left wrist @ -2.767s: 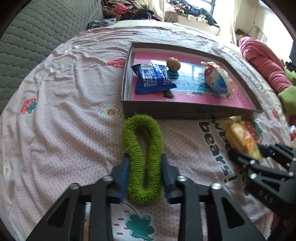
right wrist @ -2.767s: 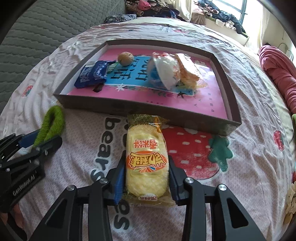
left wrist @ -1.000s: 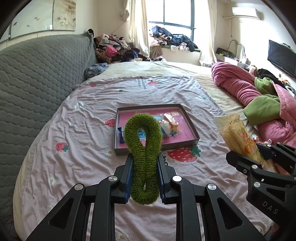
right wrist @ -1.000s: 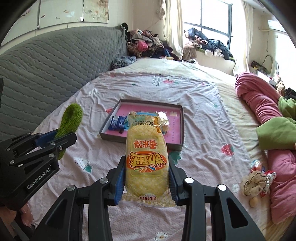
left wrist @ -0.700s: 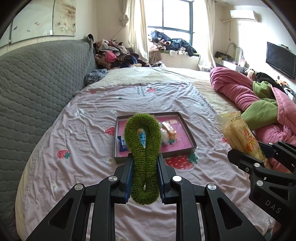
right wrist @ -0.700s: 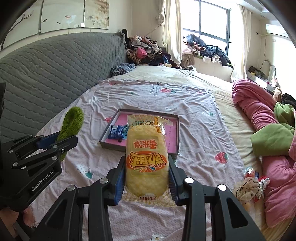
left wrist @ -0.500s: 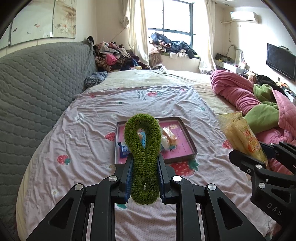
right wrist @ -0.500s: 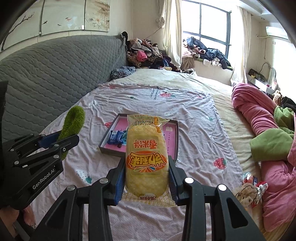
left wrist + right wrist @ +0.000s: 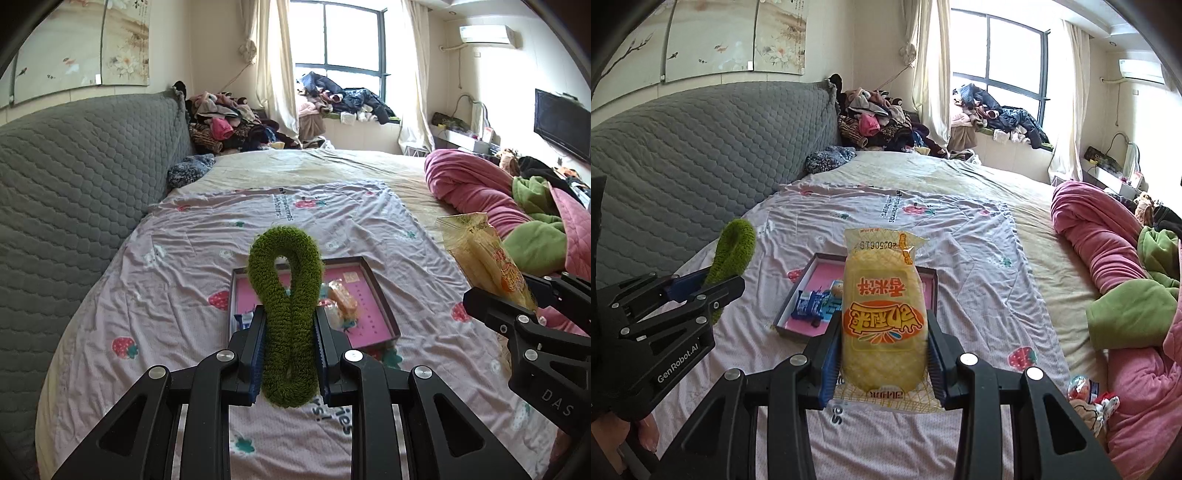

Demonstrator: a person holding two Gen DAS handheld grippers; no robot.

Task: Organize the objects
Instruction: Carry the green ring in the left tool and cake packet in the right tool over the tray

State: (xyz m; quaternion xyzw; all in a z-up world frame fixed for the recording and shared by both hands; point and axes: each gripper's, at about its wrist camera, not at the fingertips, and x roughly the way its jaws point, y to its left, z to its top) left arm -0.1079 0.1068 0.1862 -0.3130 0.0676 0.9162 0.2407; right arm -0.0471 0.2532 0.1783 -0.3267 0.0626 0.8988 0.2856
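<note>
My left gripper point(image 9: 289, 343) is shut on a fuzzy green loop point(image 9: 286, 295) and holds it high above the bed. My right gripper point(image 9: 882, 347) is shut on a yellow wrapped bread packet point(image 9: 882, 314), also held high. A shallow box with a pink floor point(image 9: 373, 306) lies on the bedsheet below; it holds a blue snack packet point(image 9: 809, 304) and a clear-wrapped pastry point(image 9: 341, 297). The right gripper with the packet shows at the right of the left wrist view point(image 9: 491, 266). The green loop shows at the left of the right wrist view point(image 9: 733, 247).
A grey quilted headboard point(image 9: 74, 177) runs along the left. Pink and green blankets point(image 9: 1126, 266) are heaped on the right. Clothes point(image 9: 229, 129) pile at the bed's far end under the window. Small toys point(image 9: 1086, 395) lie at the right.
Both grippers have risen and pulled back from the box, each carrying its object up off the bed. The box now looks smaller and farther below.
</note>
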